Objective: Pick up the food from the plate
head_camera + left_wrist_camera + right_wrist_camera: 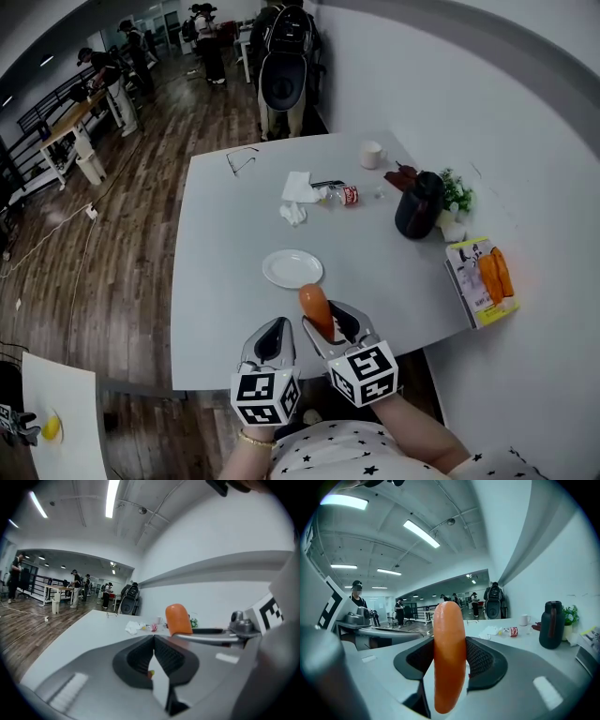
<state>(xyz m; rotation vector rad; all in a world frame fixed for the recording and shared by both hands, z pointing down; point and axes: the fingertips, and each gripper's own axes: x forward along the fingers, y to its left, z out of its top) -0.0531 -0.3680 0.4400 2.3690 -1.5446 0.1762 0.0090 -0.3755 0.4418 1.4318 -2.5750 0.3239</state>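
Just short of the round white plate on the pale grey surface, the left hand-held gripper is pressed closed, empty. Right of it, the right hand-held gripper clamps the smooth orange sausage-shaped food, near the plate's closest edge.

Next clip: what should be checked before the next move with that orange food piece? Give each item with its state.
1. Orange food piece clamped between the jaws of the right gripper: ok.
2. Plate bare, no food on it: ok.
3. Left gripper empty, jaws together: ok.
4. Grip firm enough, given the piece sticks far past the jaws: cannot tell.
5. Bottle and tissues well away from both grippers: ok.
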